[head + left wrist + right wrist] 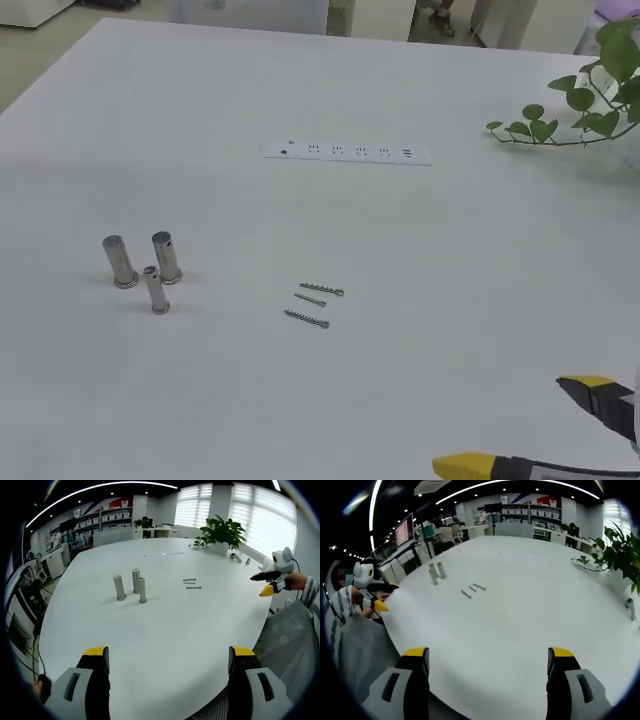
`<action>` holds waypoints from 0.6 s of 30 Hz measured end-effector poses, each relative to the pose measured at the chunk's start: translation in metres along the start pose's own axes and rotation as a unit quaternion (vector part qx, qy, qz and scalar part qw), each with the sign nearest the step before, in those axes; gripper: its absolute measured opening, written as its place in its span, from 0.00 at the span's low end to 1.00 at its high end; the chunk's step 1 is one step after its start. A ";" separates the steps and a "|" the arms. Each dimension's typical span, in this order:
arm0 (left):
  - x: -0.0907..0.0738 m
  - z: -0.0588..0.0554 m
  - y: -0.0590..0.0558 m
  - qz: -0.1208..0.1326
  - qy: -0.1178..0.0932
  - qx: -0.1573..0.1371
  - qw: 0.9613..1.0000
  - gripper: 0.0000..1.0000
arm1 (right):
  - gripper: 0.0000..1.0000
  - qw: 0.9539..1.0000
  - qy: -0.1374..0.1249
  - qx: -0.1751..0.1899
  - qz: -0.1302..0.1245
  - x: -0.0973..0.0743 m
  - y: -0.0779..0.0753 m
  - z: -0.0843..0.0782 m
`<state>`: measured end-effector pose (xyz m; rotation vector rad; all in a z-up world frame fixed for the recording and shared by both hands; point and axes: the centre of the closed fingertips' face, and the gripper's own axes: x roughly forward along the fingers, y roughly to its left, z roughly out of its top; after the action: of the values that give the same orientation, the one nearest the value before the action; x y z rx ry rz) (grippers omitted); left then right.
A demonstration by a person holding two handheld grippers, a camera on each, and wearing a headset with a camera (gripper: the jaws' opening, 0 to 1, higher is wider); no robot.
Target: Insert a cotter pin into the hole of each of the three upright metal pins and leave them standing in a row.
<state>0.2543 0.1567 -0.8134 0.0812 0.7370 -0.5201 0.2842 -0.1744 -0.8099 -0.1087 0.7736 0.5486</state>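
I hold the left tongs (pixel 169 660) and right tongs (pixel 489 660) released and empty at the counter (pixel 420 250) edge, ready for a first pick. 3 pins (pixel 165 258) stand clustered. 3 cotters (pixel 310 300) lie flat nearby, not yet inserted.

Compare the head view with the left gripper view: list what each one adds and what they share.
Head view: socket slots on the power strip and the cross hole near the top of one of the metal pins. Left gripper view: the left gripper, jaws open and empty, plus window blinds and shelves. Both: the three upright metal pins, three loose cotter pins, the plant, the right gripper.
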 end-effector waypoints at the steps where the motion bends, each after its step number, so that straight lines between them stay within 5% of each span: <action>1: 0.000 0.000 0.000 0.000 -0.001 0.000 1.000 0.99 | 0.99 1.000 -0.001 0.001 0.000 0.000 0.000 0.001; 18: 0.004 0.005 0.009 -0.002 -0.004 -0.002 1.000 0.99 | 0.99 1.000 0.000 0.000 -0.006 -0.002 0.000 0.004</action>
<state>0.2640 0.1617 -0.8132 0.0750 0.7304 -0.5222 0.2852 -0.1739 -0.8057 -0.1126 0.7724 0.5374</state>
